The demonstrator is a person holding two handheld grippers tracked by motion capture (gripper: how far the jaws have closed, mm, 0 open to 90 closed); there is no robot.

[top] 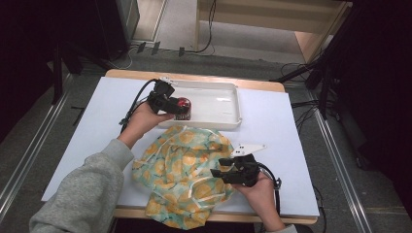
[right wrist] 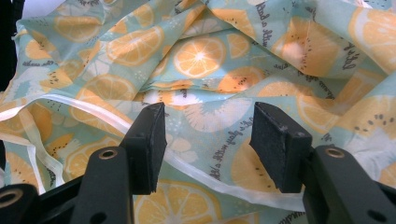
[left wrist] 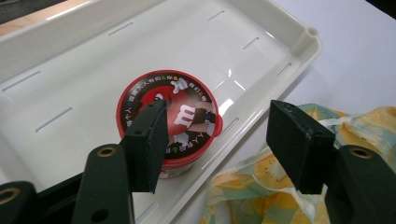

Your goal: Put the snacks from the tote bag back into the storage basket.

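Note:
A small round cup with a red M&M's lid (top: 184, 112) (left wrist: 183, 105) stands upright in the near left corner of a white plastic tray (top: 218, 97) (left wrist: 93, 46). My left gripper (top: 179, 108) (left wrist: 219, 126) hovers just above the cup; its jaws stand apart, and no pad presses on the cup. A crumpled cloth bag (top: 184, 170) (right wrist: 201, 60) (left wrist: 252, 182) with an orange-slice print lies on the table in front of the tray. My right gripper (top: 219, 167) (right wrist: 212, 128) is open over the bag's right side, with cloth and a white strap (right wrist: 219, 182) below its jaws.
The tray sits at the back middle of a white table (top: 107, 111). The bag hangs a little over the table's near edge. Floor, cables and dark stands surround the table.

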